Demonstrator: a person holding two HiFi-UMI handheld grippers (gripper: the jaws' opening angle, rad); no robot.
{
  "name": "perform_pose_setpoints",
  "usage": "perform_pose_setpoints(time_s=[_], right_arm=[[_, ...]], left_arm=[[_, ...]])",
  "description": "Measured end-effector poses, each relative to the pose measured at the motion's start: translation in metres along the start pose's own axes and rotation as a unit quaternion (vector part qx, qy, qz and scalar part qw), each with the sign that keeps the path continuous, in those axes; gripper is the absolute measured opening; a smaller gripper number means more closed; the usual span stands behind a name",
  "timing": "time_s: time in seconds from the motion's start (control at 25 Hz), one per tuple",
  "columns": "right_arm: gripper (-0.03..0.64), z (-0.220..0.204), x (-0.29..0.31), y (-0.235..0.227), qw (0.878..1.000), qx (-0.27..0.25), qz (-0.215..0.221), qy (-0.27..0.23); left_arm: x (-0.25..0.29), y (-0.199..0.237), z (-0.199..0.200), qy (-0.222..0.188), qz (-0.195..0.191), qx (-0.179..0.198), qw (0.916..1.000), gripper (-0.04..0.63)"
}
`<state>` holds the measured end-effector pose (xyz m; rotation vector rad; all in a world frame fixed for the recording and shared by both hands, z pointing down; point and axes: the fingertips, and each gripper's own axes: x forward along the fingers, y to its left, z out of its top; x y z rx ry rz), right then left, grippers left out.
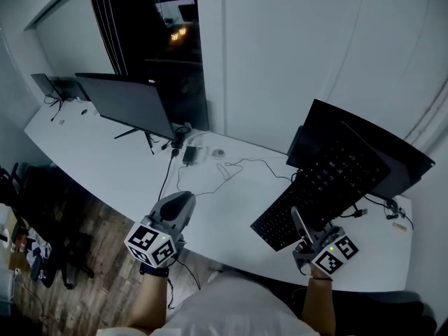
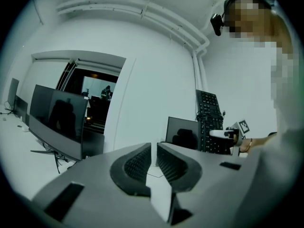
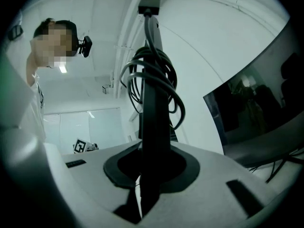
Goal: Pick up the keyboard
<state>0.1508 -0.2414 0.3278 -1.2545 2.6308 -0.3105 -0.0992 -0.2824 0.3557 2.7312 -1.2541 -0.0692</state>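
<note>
Keyboard (image 1: 322, 191) sat tilted above the desk (image 1: 105, 161) at right, in front of the right monitor (image 1: 409, 163). Left monitor (image 1: 129, 103) stood rear left, with cables (image 1: 234, 168) lying between them.

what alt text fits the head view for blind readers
The right gripper clamps the near end of a black keyboard, tilted up off a white desk. The left gripper hovers empty to its left. One dark monitor stands far left, another behind the keyboard.
</note>
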Motion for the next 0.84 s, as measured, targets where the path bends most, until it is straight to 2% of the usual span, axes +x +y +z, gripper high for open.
perform_pose_setpoints(time_s=[0.44,0.84], right_arm=[[0.069,0.006,0.004,-0.006,0.999,-0.014,0.0,-0.035],[0.069,0.006,0.002,-0.002,0.999,-0.008,-0.006,-0.044]], left_arm=[[-0.001,0.018,-0.022,0.005,0.004,0.004,1.0,0.038],[-0.023,0.026,-0.018,0.004,0.018,0.014,0.9997,0.038]])
